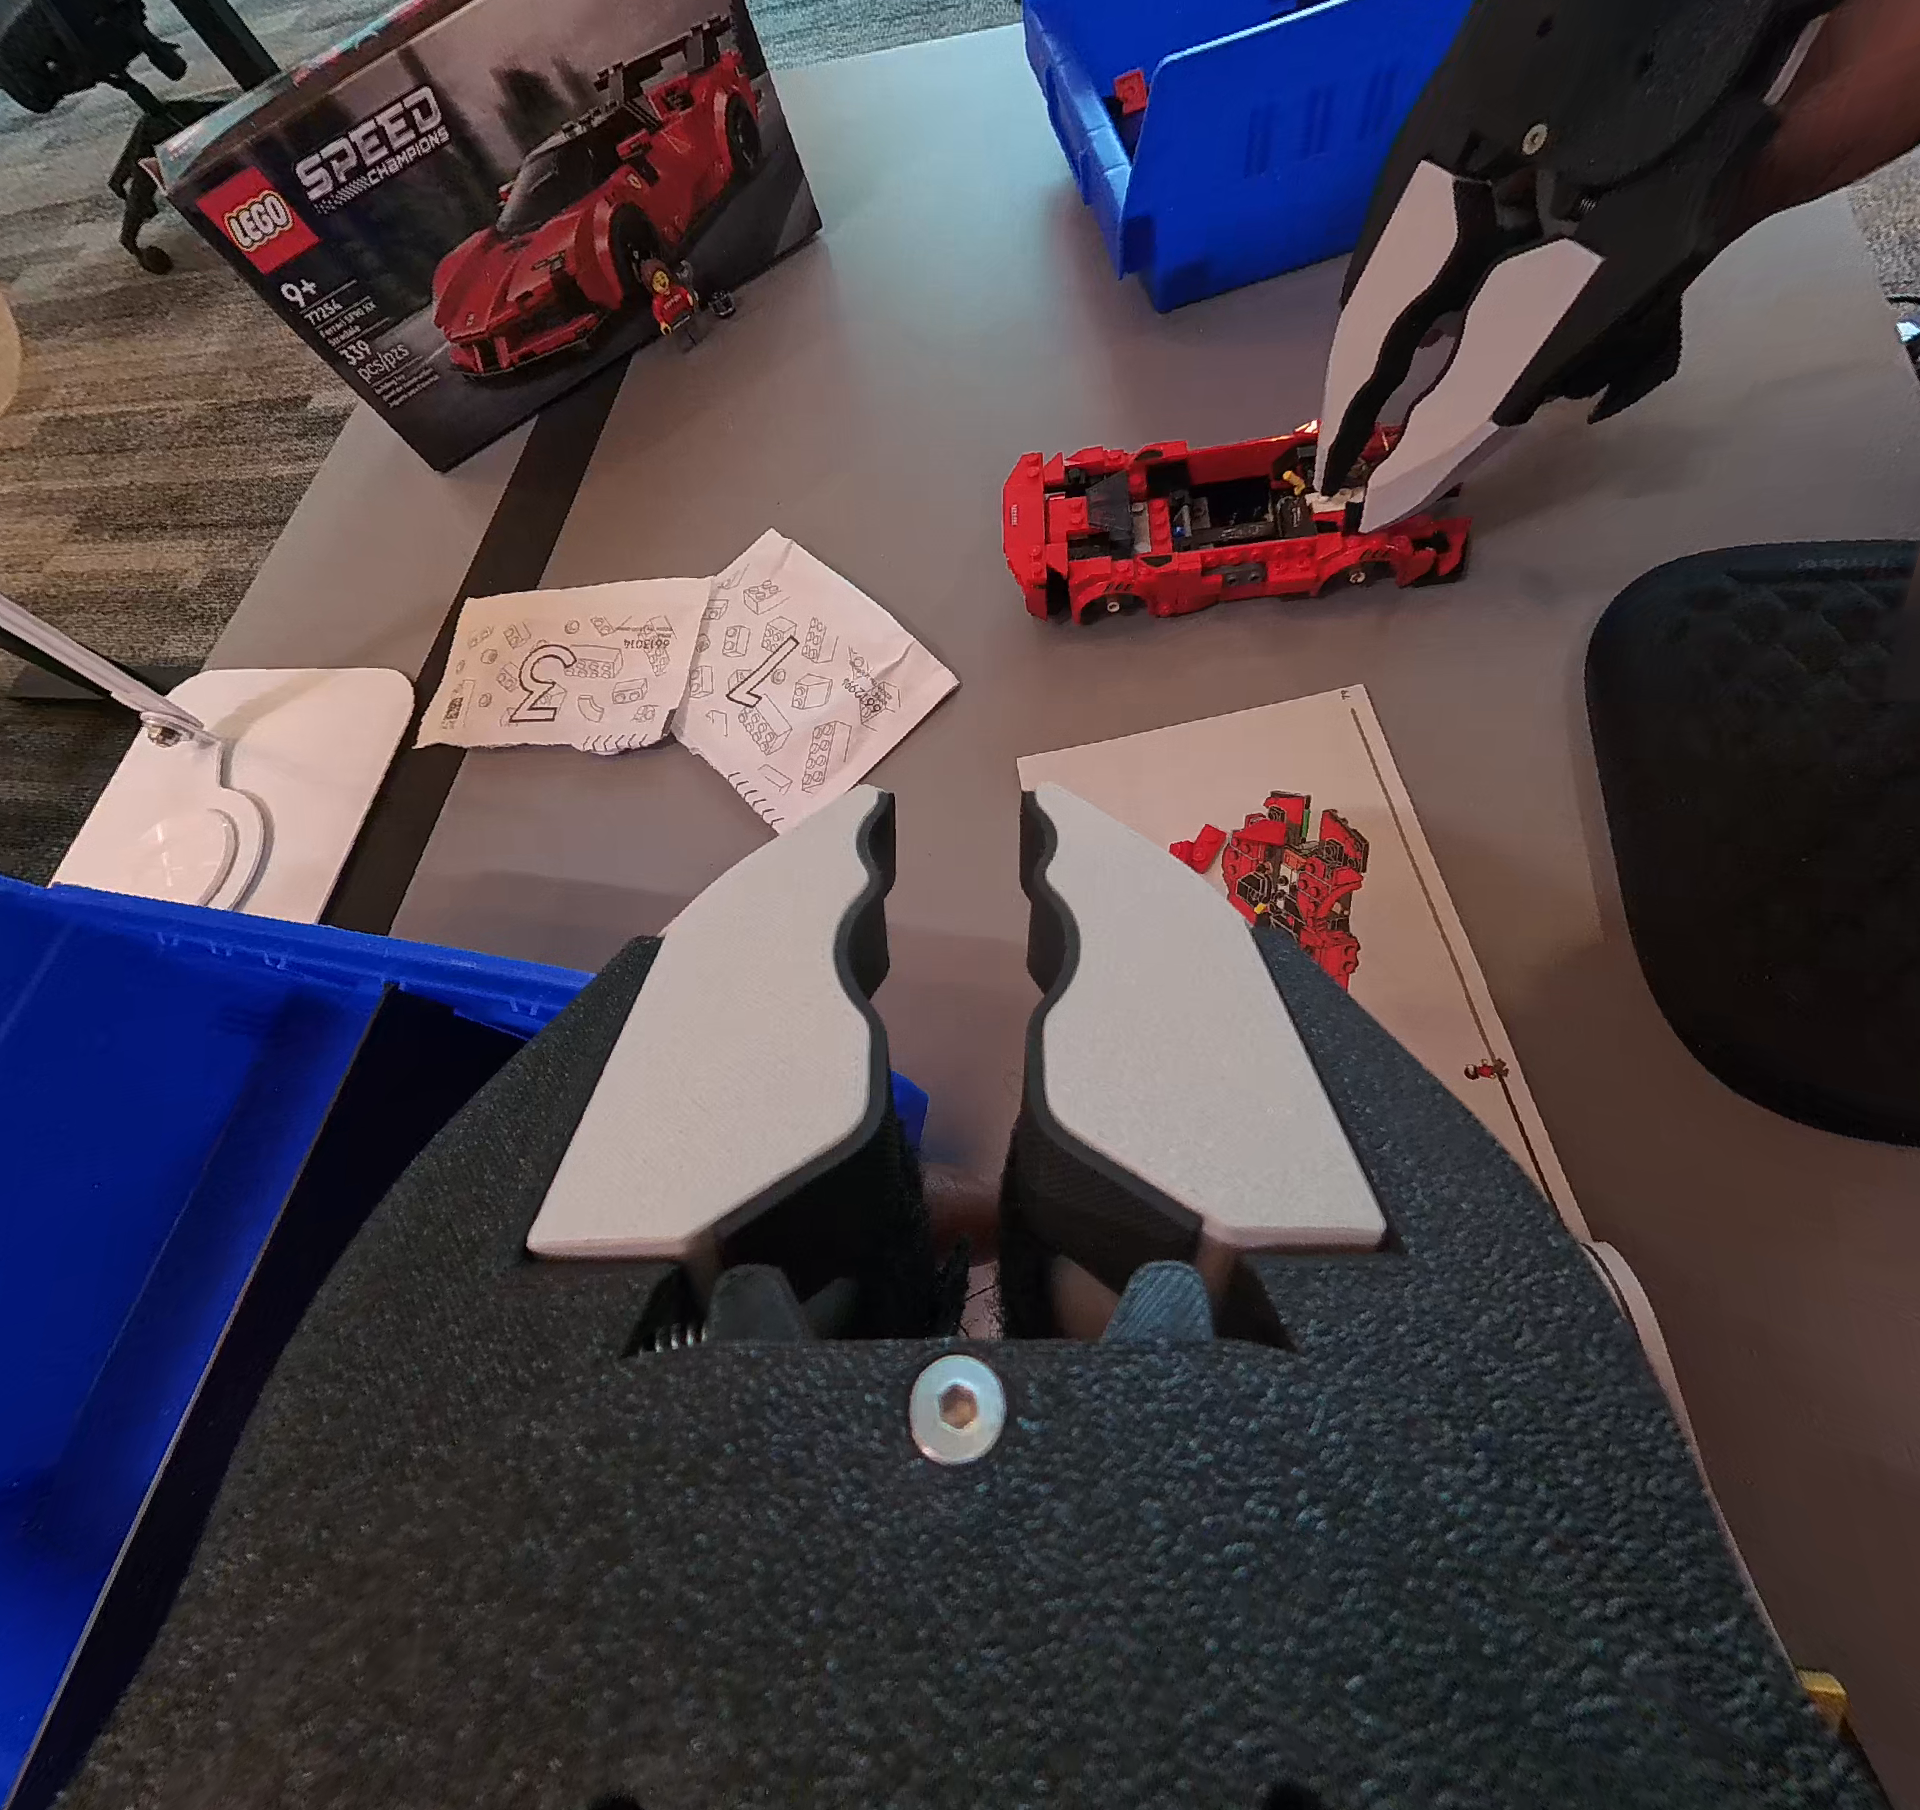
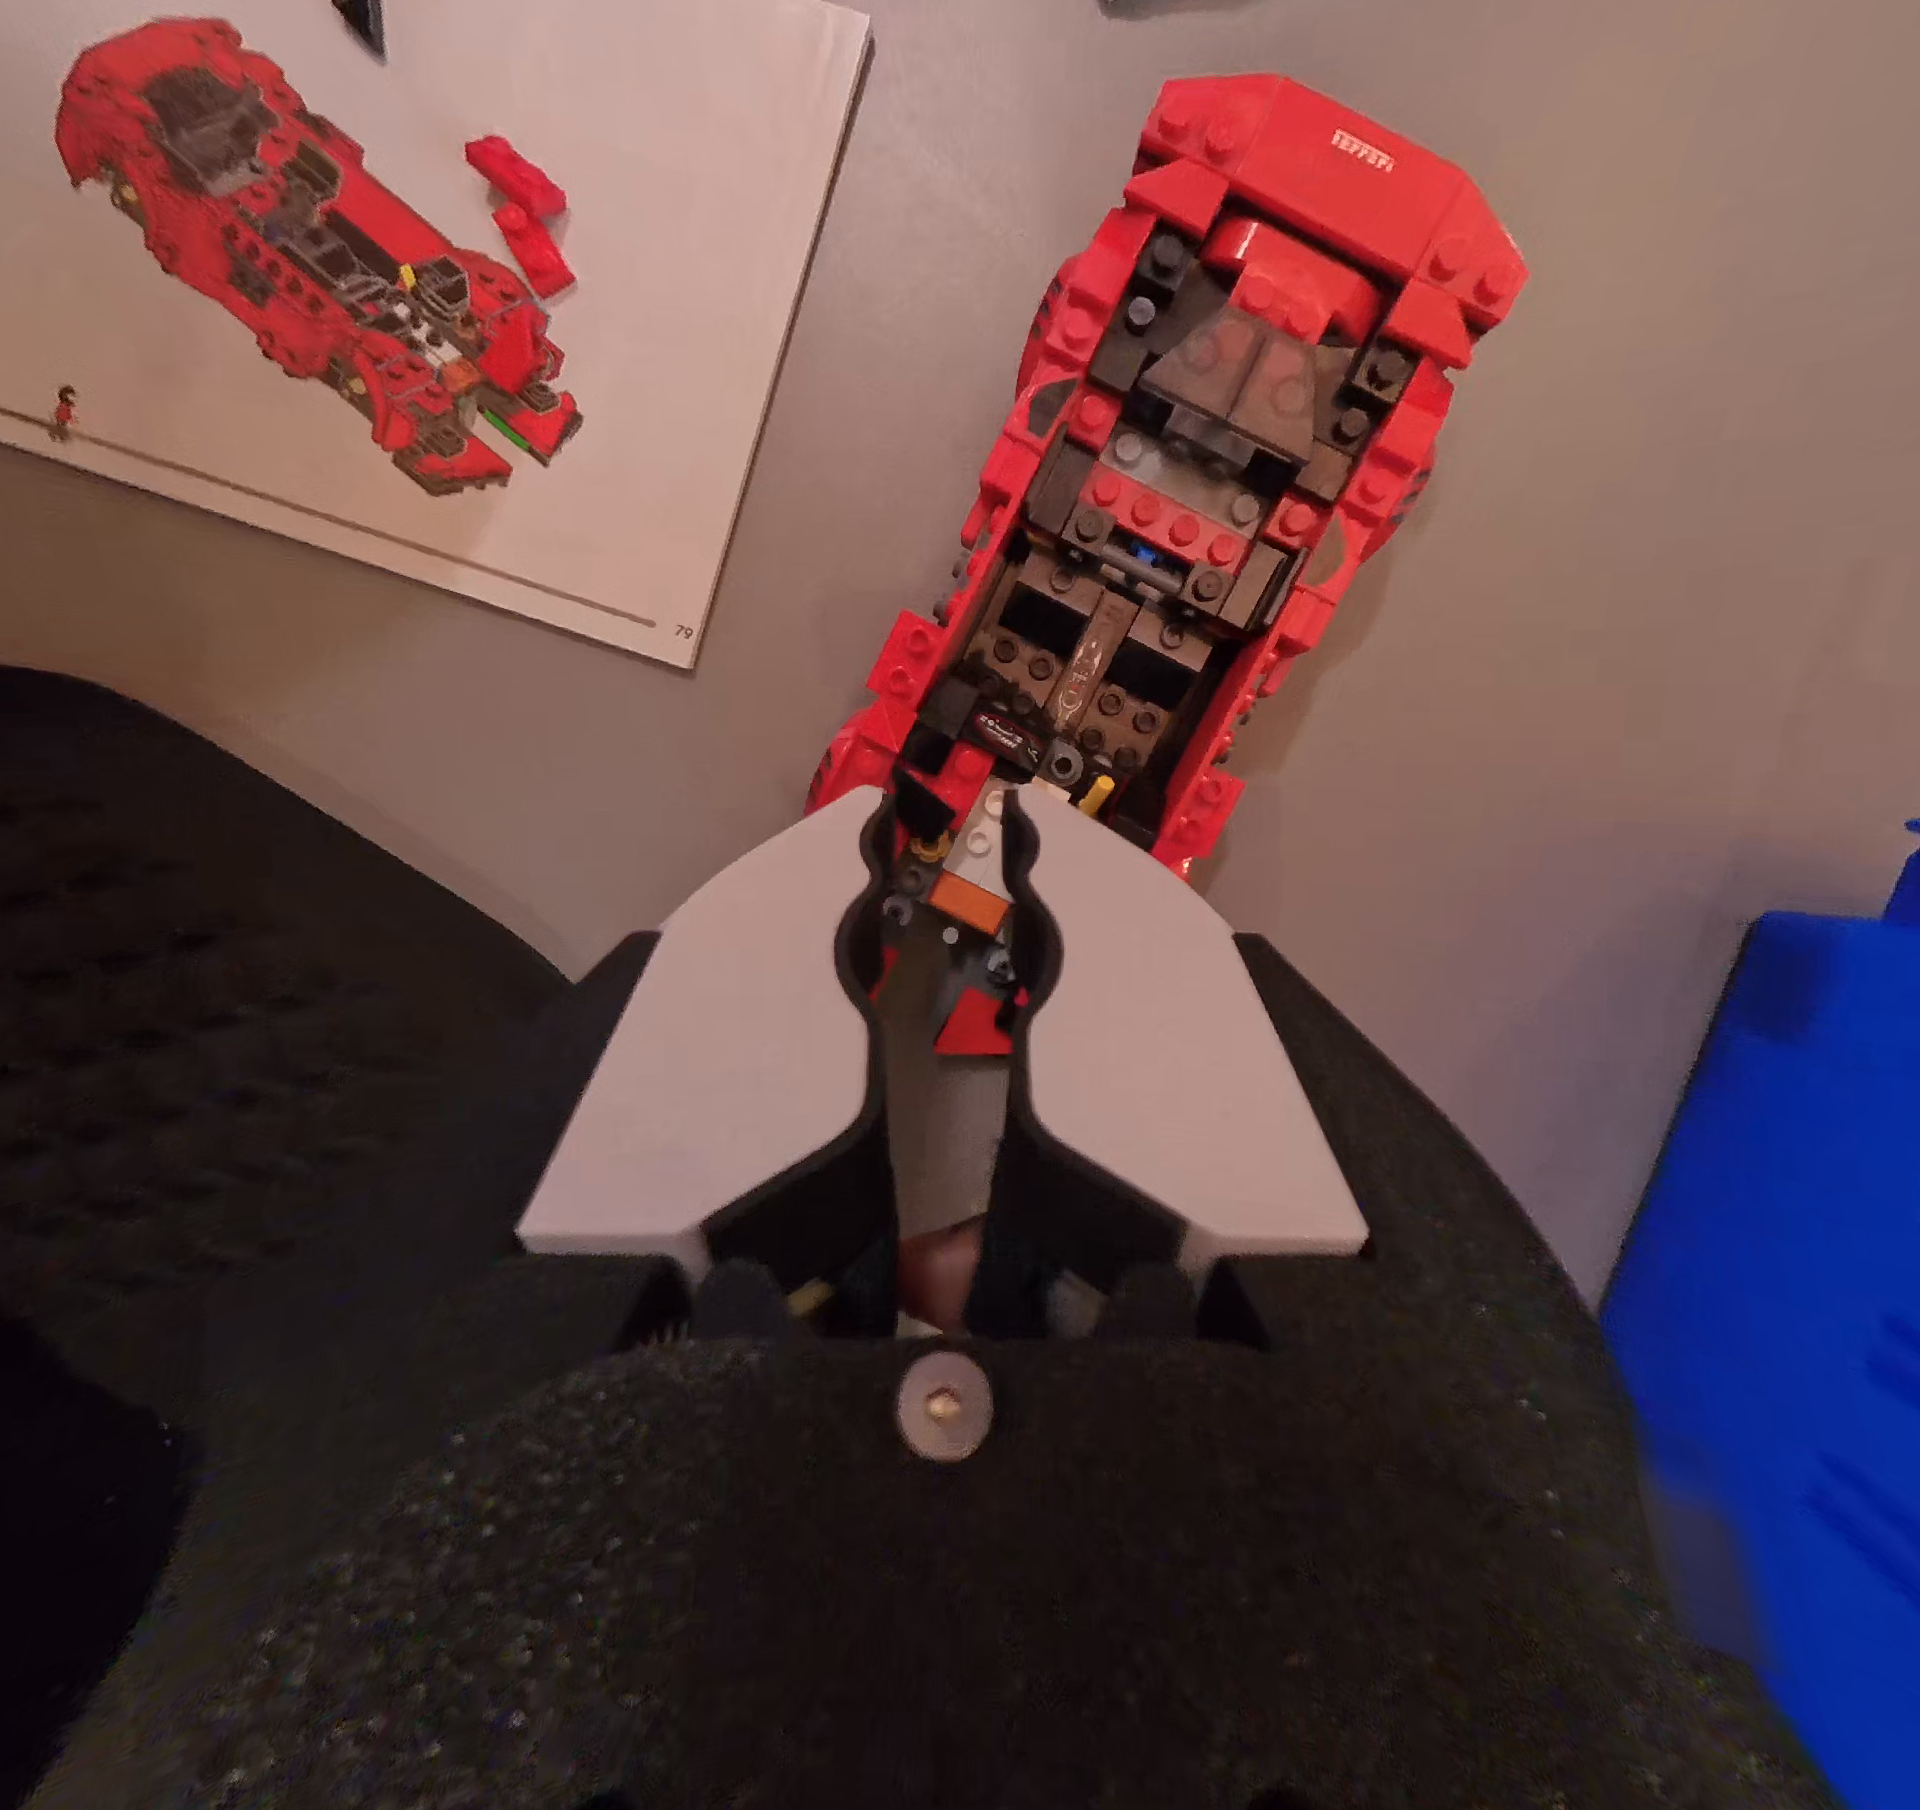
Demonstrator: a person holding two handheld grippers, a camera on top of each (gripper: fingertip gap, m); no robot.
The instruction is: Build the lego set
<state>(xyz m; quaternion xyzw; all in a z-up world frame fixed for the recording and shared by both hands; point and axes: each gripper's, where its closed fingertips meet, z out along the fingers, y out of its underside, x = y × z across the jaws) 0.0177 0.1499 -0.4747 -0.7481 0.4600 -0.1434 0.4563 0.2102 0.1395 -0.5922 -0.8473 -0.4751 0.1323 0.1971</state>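
Reaching down from above, the right gripper [image 1: 1351, 503] has its tips at one end of the red lego car [image 1: 1226, 534], jaws only a slit apart around small white and orange pieces there; whether they actually pinch is unclear. In the right wrist view the car's long axis runs away from the gripper, tilting slightly right. The left gripper [image 1: 956, 825] hovers well apart near the instruction booklet [image 1: 1434, 887], jaws parted and empty
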